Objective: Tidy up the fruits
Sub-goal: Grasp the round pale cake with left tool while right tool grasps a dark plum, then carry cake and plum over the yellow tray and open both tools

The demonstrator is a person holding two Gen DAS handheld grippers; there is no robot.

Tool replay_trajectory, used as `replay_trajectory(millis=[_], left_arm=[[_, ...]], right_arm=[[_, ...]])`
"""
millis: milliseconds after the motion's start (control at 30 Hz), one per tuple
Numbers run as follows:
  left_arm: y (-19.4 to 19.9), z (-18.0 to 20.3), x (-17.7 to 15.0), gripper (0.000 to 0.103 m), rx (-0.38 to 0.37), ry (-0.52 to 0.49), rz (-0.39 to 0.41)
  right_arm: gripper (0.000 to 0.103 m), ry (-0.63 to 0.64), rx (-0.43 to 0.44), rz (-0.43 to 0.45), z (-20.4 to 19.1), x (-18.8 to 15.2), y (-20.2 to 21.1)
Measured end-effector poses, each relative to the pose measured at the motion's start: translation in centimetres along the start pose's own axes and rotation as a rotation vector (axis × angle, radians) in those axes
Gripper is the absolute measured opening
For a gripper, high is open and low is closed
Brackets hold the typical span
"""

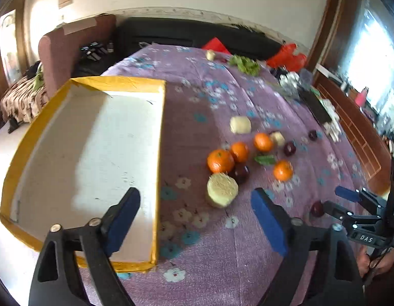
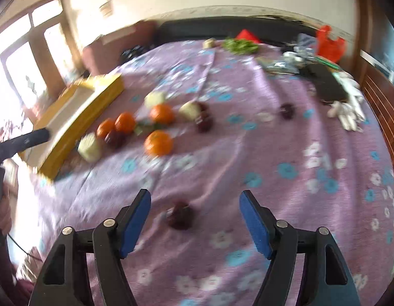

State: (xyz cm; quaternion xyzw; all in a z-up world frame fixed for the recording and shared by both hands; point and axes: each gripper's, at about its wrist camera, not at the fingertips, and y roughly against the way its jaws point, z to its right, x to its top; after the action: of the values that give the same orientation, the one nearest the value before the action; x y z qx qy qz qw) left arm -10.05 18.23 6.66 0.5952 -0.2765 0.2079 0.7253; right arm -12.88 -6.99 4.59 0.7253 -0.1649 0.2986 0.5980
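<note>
A shallow yellow-rimmed white box (image 1: 160, 132) lies on the purple floral cloth at the left; it also shows in the right wrist view (image 2: 105, 94). Beside it lie several oranges (image 1: 220, 161), pale round fruits (image 1: 222, 190) and dark plums (image 1: 241, 174). My left gripper (image 1: 195, 214) is open and empty, above the box's right rim. My right gripper (image 2: 194, 218) is open, with a dark plum (image 2: 180, 215) on the cloth just ahead between its fingers; that gripper shows at the right of the left wrist view (image 1: 334, 204).
Green leafy vegetables (image 1: 244, 65), a red bag (image 1: 286, 56), a black flat object (image 1: 315, 105) and white gloves (image 2: 348, 112) lie at the cloth's far and right side. A brown armchair (image 1: 69, 48) stands behind the box.
</note>
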Motion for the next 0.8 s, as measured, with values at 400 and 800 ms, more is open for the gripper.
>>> replay_trajectory(millis=[400, 800], left_arm=[[-5.5, 3.6, -0.7, 0.072, 0.019, -0.157, -0.082], [-2.7, 1.7, -0.6, 0.034, -0.029, -0.038, -0.046]], right_arm=[[0.051, 0.030, 0.002, -0.069, -0.6, -0.6, -2.4], [0.029, 0.000, 0.033, -0.043, -1.3, 0.0, -0.6]])
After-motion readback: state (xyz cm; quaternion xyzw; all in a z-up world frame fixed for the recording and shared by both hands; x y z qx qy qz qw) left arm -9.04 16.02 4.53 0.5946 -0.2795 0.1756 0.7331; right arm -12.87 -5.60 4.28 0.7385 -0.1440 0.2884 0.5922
